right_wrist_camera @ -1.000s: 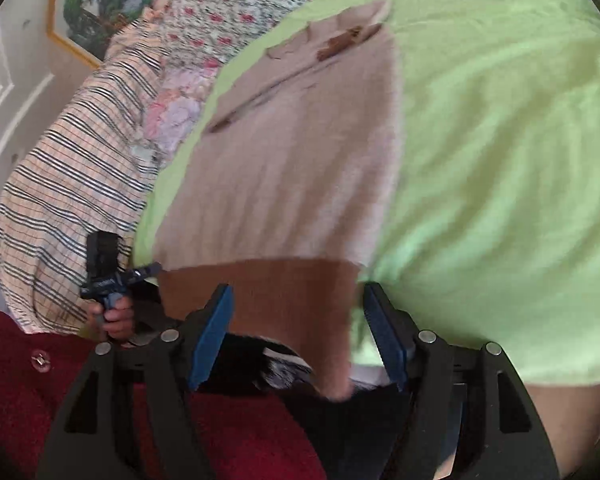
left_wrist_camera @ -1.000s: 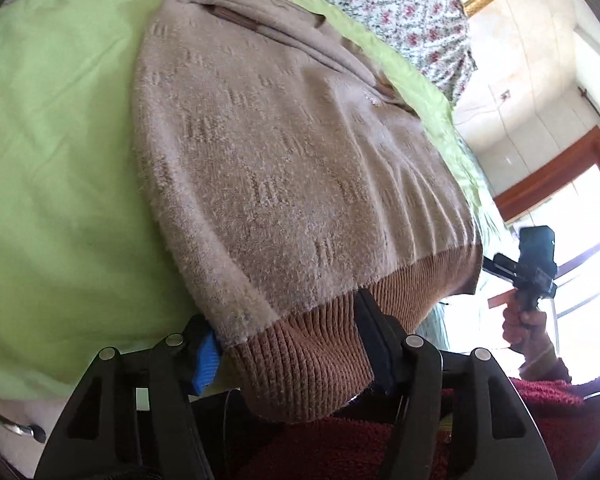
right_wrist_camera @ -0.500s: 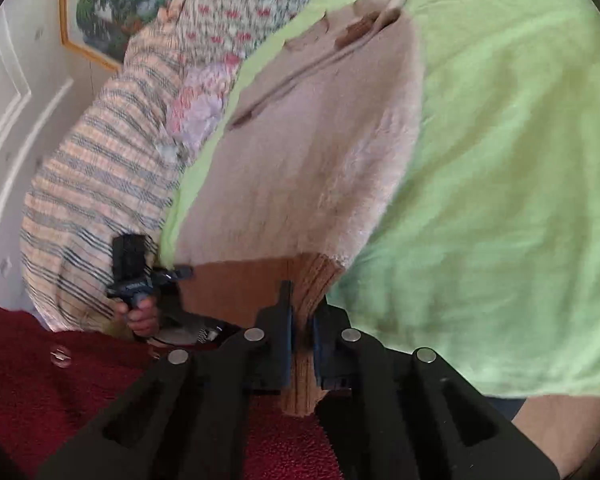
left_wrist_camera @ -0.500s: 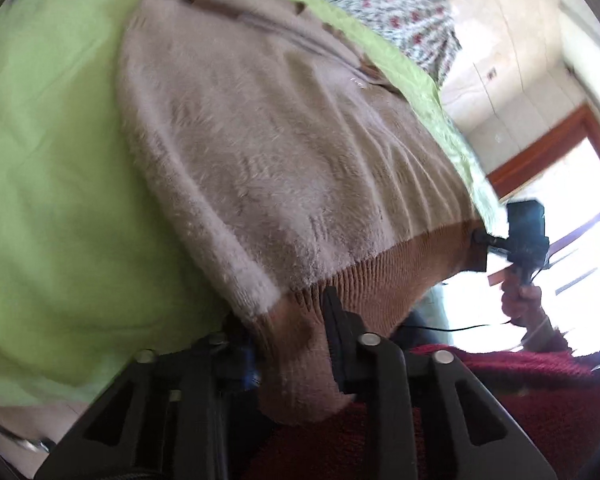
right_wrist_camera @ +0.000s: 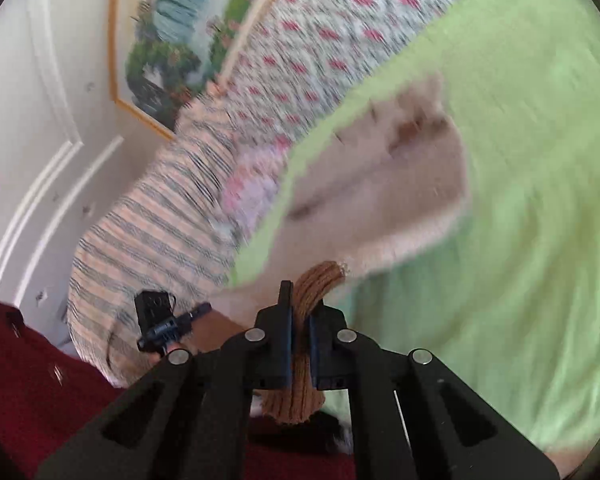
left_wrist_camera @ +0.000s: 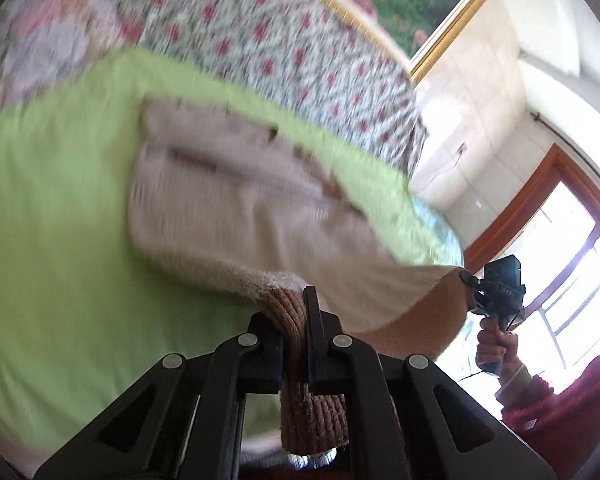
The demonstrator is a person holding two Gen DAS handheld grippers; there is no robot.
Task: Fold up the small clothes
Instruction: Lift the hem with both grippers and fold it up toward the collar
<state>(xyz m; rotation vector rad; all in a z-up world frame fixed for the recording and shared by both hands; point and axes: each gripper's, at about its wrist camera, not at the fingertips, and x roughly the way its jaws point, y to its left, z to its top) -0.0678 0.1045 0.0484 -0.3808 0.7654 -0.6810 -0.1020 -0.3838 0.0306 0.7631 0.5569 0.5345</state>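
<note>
I had the left tool (left_wrist_camera: pixel 296 320) and right tool (right_wrist_camera: pixel 300 312) each clamped on the beige sweater's (left_wrist_camera: pixel 228 200) brown ribbed hem (right_wrist_camera: pixel 316 280), its body draped over the green sheet (left_wrist_camera: pixel 52 220).

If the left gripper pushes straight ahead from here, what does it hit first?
Most likely the sweater itself: the left gripper is shut on its ribbed hem, and the body lies ahead on the green sheet. The blur makes depth uncertain.

One sweater (left_wrist_camera: pixel 228 200), two claws (left_wrist_camera: pixel 296 320) (right_wrist_camera: pixel 300 316), one green sheet (left_wrist_camera: pixel 52 220), one painting (right_wrist_camera: pixel 168 48).
</note>
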